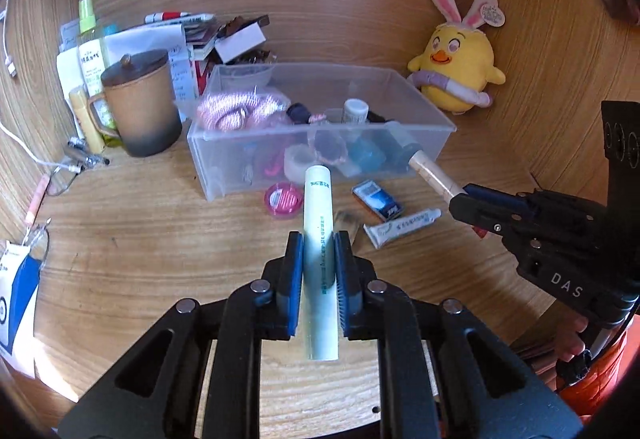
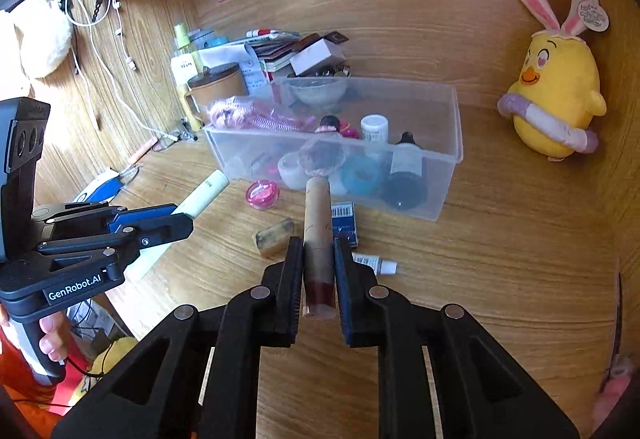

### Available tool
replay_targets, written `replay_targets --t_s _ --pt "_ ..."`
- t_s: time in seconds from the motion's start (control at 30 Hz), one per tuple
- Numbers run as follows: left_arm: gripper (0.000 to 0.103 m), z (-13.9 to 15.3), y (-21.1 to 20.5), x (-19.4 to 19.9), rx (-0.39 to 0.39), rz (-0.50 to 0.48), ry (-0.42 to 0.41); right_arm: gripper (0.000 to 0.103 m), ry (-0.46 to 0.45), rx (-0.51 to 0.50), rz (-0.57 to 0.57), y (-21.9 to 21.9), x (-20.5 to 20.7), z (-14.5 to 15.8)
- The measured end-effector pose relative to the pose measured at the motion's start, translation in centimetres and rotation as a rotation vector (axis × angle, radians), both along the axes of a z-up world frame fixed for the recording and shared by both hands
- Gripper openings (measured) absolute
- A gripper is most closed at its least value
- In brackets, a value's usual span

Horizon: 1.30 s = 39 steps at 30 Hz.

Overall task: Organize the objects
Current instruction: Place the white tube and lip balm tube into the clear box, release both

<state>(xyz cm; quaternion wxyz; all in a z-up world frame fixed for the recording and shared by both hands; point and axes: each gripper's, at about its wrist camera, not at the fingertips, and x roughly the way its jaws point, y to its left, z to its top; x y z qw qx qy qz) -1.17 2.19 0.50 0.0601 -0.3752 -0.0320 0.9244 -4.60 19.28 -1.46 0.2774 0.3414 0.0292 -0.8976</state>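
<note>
Left gripper [image 1: 318, 251] clamps a pale green tube [image 1: 318, 239]; right gripper [image 2: 318, 259] clamps a tan lipstick tube [image 2: 318, 239]. Clear bin [image 1: 400, 143] at twelve o'clock. Only the right view shows hanging cables [image 2: 100, 39] at ten o'clock.

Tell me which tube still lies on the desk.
The small white ointment tube, flat beside the blue box; the pale green tube and tan tube are gripped.

Bare desk [image 1: 160, 239] left of bin [image 1: 256, 175]

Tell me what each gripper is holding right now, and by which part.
The left gripper is shut on a pale green tube, clamped around its middle. The right gripper is shut on a tan tube, clamped around its lower-middle.
</note>
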Motion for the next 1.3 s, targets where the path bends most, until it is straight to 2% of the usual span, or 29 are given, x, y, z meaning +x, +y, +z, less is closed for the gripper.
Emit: replay_targets --t_s 0.2,0.43,0.63,0.9,1.0,1.3 --pt "0.015 2.4 0.1 -2.8 0.015 -0.02 0.066 0.014 0.041 -0.014 -0.049 0.4 -2.3 2.0" --pt "0.015 3.5 0.2 -6.7 0.001 -0.022 0.098 0.014 0.077 -0.007 -0.099 0.4 -5.5 3.5" --pt "0.015 3.6 0.6 -10.2 0.004 -0.037 0.073 0.014 0.049 0.021 -0.129 -0.3 -9.1 3.0" --pt "0.015 1.9 1.4 -14.5 0.007 -0.066 -0.015 0.014 -0.041 0.05 -0.132 -1.4 -13.3 0.8" --pt "0.015 0.9 1.7 -15.7 0.003 -0.07 -0.047 0.014 -0.064 0.061 -0.126 -1.8 -13.9 0.0" --pt "0.015 0.4 2.8 -16.8 -0.047 -0.103 -0.055 0.014 -0.074 0.105 -0.119 -2.5 -14.4 -1.1"
